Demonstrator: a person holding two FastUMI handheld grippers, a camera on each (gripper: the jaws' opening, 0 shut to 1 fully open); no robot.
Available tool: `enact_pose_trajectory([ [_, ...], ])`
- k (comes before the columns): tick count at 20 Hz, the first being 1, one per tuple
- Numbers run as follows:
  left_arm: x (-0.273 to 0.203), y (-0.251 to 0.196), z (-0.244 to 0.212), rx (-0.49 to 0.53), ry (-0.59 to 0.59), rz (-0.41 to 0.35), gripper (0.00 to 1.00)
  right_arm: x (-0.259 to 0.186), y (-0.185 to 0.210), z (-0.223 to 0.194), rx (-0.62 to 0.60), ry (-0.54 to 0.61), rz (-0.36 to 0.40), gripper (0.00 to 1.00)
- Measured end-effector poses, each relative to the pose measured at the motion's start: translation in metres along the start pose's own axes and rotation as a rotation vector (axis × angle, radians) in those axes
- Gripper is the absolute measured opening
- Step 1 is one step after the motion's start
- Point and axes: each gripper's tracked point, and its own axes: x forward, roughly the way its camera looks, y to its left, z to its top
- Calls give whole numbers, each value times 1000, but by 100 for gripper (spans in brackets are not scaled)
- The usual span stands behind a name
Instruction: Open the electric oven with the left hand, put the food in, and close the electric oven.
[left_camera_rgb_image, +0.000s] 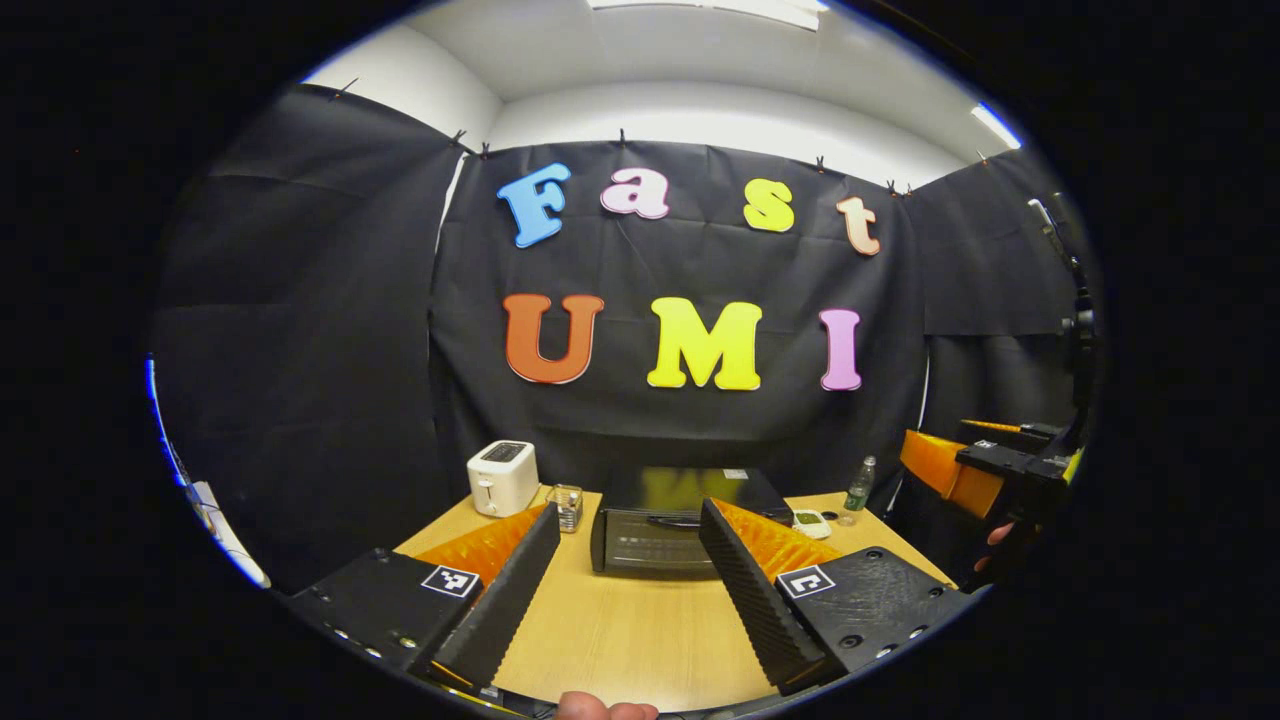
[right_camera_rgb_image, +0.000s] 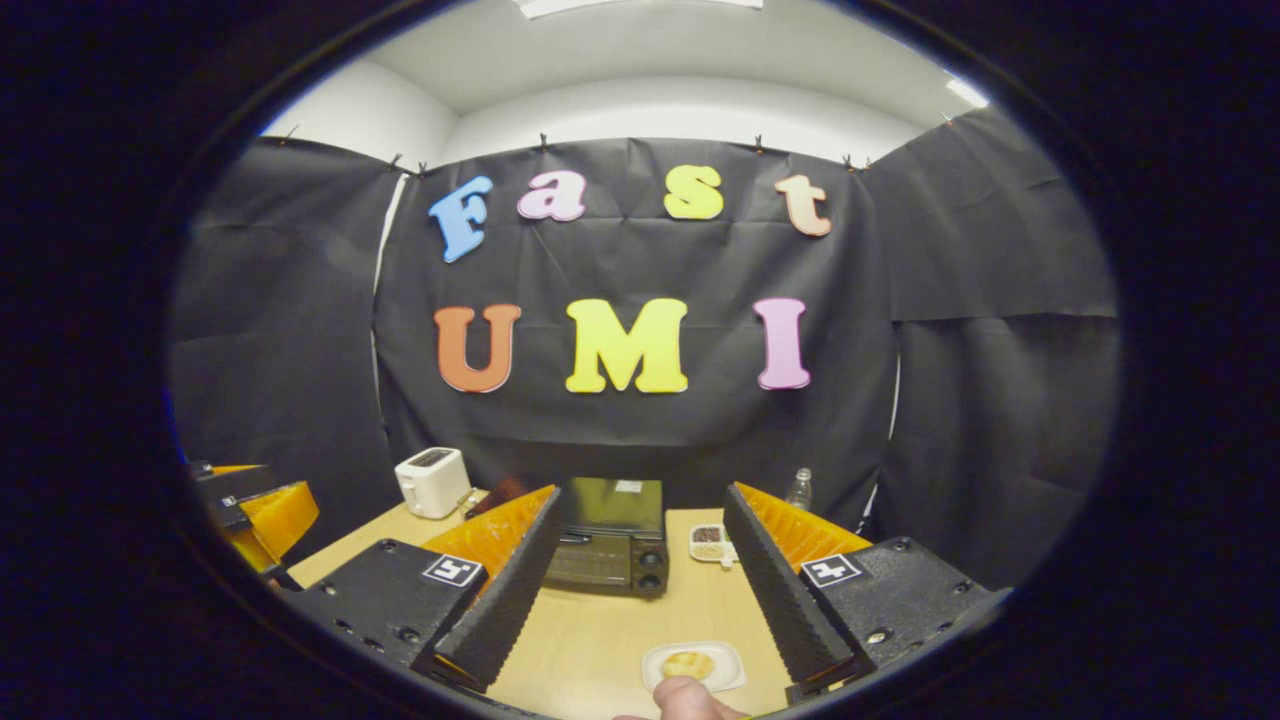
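A black electric oven (left_camera_rgb_image: 655, 540) stands at the back middle of the wooden table (left_camera_rgb_image: 620, 630), its door shut and a handle (left_camera_rgb_image: 672, 520) across the front. My left gripper (left_camera_rgb_image: 628, 510) hovers open in front of it, well short of the handle, with nothing between its fingers. In the right gripper view the oven (right_camera_rgb_image: 610, 552) sits ahead, and a piece of yellowish food (right_camera_rgb_image: 689, 663) lies on a small white plate (right_camera_rgb_image: 726, 668) near the table's front edge. My right gripper (right_camera_rgb_image: 641, 493) is open above the plate and holds nothing. The right gripper (left_camera_rgb_image: 985, 470) also shows at the far right of the left gripper view.
A white toaster (left_camera_rgb_image: 502, 477) and a glass jar (left_camera_rgb_image: 567, 505) stand left of the oven. Right of it are a small dish (right_camera_rgb_image: 708, 542) and a plastic bottle (left_camera_rgb_image: 860, 485). The left gripper (right_camera_rgb_image: 250, 510) sits at the left edge. A fingertip (right_camera_rgb_image: 685, 697) shows at the bottom.
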Motion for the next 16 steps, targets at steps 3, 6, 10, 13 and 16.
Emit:
enact_pose_trajectory([
  [3,30,-26,-6,-10,16,-36,93,6,-37,-5,-16,5,-48,100],
  [6,65,-55,-23,-5,57,-86,93,8,-87,-13,-19,7,-135,100],
  [10,117,-76,-48,38,92,-126,93,1,-140,-22,18,20,-224,100],
  [13,163,-79,-77,23,139,-123,92,-9,-178,-28,18,29,-301,100],
  [16,207,-77,-96,11,168,-109,93,-13,-198,-39,28,58,-350,100],
])
